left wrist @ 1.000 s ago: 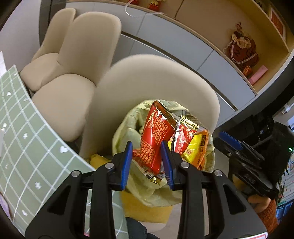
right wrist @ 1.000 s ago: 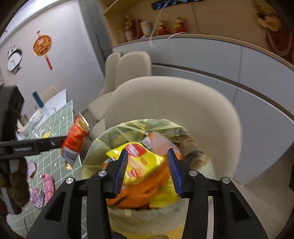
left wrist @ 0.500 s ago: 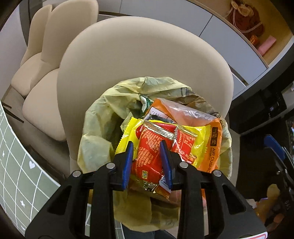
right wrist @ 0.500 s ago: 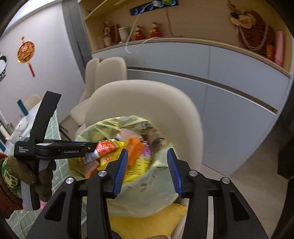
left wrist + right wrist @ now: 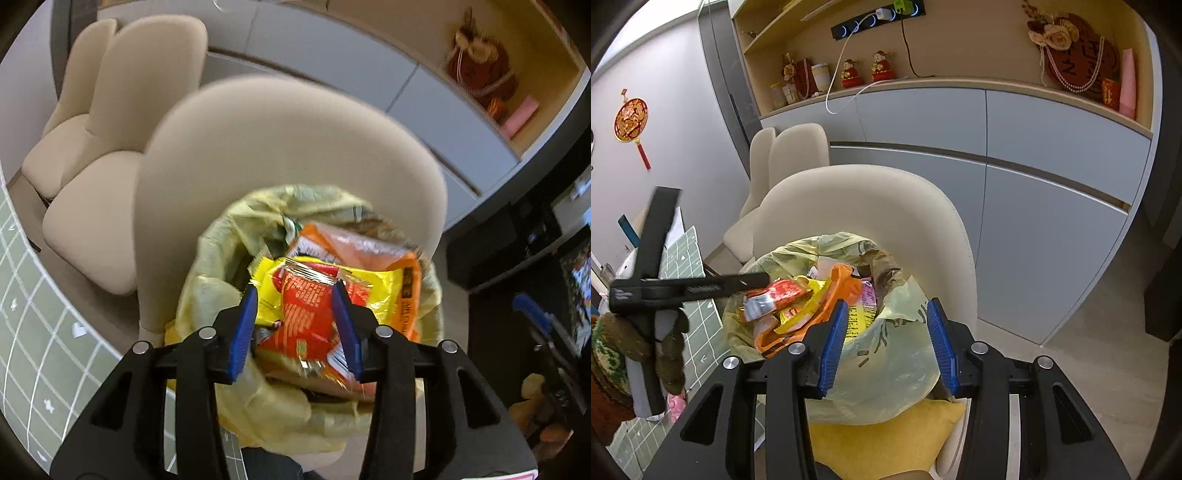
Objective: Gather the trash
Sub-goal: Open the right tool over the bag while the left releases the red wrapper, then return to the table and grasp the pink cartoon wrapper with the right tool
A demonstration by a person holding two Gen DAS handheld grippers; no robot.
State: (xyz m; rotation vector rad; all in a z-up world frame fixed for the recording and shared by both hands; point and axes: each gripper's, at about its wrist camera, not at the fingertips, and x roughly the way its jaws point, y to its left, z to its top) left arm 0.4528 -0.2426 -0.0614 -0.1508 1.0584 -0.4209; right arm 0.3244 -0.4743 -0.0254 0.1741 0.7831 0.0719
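A yellow trash bag (image 5: 210, 306) (image 5: 897, 354) stands open on a beige chair, filled with snack wrappers. My left gripper (image 5: 293, 291) (image 5: 753, 282) hovers over its mouth with its jaws opening. A red snack wrapper (image 5: 306, 314) (image 5: 779, 295) lies loose between them on top of the pile, and the pads do not press it. Below it lie a yellow wrapper (image 5: 376, 280) and an orange packet (image 5: 354, 243). My right gripper (image 5: 886, 310) stands open just in front of the bag's near wall, holding nothing; its blue pad (image 5: 528, 306) shows at the left view's right edge.
The beige chair back (image 5: 277, 147) (image 5: 868, 206) curves behind the bag, and a yellow cushion (image 5: 886, 439) lies under it. A green grid mat (image 5: 44, 332) (image 5: 687, 258) covers the table on the left. A gloved hand (image 5: 620, 332) holds the left gripper. Grey cabinets (image 5: 1034, 147) line the wall.
My left gripper carried the red wrapper from beside the bag to over its mouth, then its jaws widened and the wrapper dropped onto the pile. The right gripper drew back from the bag.
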